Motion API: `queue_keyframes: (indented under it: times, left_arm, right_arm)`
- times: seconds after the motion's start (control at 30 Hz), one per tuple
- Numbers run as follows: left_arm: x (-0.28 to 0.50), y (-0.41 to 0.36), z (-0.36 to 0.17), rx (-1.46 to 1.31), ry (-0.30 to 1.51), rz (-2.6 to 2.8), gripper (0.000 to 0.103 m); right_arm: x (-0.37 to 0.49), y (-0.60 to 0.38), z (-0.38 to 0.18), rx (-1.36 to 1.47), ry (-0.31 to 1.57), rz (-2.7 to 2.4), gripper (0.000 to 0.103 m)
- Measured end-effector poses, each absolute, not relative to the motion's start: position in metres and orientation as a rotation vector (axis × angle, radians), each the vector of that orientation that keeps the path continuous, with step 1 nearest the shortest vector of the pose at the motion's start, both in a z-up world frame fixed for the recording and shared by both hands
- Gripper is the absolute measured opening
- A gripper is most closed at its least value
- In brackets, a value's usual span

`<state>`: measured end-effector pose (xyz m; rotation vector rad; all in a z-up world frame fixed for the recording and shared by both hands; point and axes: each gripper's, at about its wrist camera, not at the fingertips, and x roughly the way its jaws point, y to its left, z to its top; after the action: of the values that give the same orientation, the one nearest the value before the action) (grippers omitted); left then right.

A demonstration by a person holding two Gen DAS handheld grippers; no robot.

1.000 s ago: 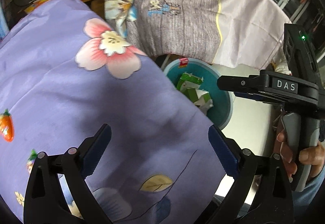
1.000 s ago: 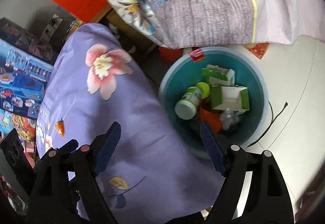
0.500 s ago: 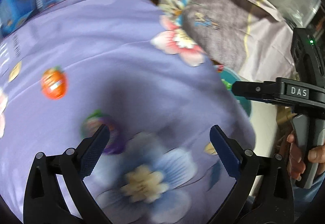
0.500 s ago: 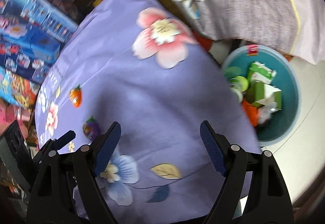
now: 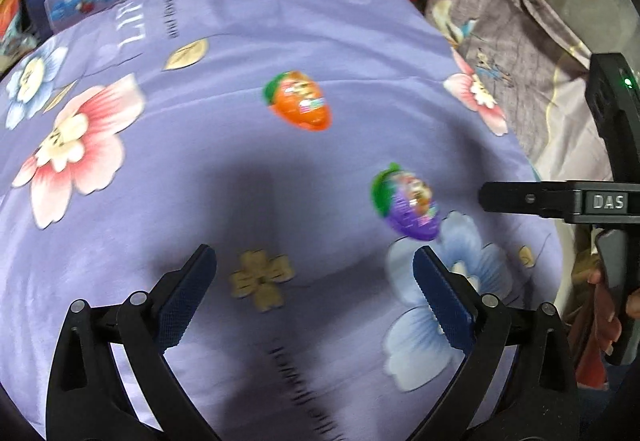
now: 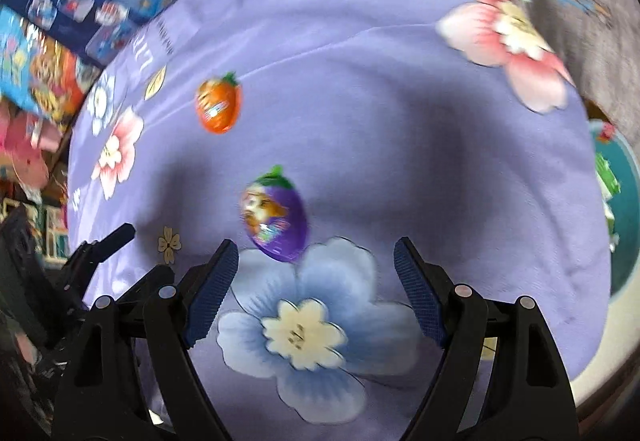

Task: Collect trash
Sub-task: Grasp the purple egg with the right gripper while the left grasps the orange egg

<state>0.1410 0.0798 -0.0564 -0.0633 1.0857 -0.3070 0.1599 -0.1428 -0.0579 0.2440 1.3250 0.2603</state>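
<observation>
Now, trash: purple egg-shaped capsule (image 6: 275, 215) and orange capsule (image 6: 218, 106) are lying on the purple floral cloth (image 6: 360, 121), well apart.
Change: both views are swinging off the teal bin (image 6: 624, 209) onto the cloth; bin is now showing only at the right edge.
Right hand-held gripper (image 6: 312, 281): jaws apart, empty, hovering just beside the purple capsule.
Left hand-held gripper (image 5: 314, 289): jaws apart, empty.
Meaning: next pickup is probably starting, purple capsule likeliest.
</observation>
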Motion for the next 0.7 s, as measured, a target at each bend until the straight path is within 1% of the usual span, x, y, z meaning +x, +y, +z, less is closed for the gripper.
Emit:
queue_keyframes:
  times: [0.23, 0.3, 0.37, 0.53, 0.57, 0.63, 0.7]
  left_arm:
    - [0.139, 0.114, -0.066, -0.091, 1.09, -0.272, 0.099]
    - [0.14, 0.121, -0.069, -0.105, 1.098, -0.264, 0.099]
    - [0.14, 0.126, -0.071, -0.113, 1.099, -0.259, 0.099]
    - [0.143, 0.132, -0.074, -0.13, 1.101, -0.256, 0.099]
    - [0.144, 0.132, -0.074, -0.13, 1.102, -0.256, 0.099]
    - [0.144, 0.131, -0.074, -0.132, 1.103, -0.257, 0.099]
    - [0.143, 0.129, -0.075, -0.131, 1.105, -0.26, 0.099]
  right_arm:
    - [0.171, -0.101, -0.076, 0.151, 1.344, 0.269, 0.075]
    - [0.173, -0.095, -0.082, 0.135, 1.357, 0.267, 0.065]
    - [0.174, -0.092, -0.086, 0.11, 1.362, 0.261, 0.062]
    - [0.173, -0.083, -0.09, 0.056, 1.354, 0.252, 0.061]
    - [0.173, -0.081, -0.09, 0.045, 1.35, 0.249, 0.06]
    - [0.172, -0.078, -0.09, 0.004, 1.332, 0.236, 0.051]
    - [0.17, -0.076, -0.089, -0.019, 1.324, 0.236, 0.049]
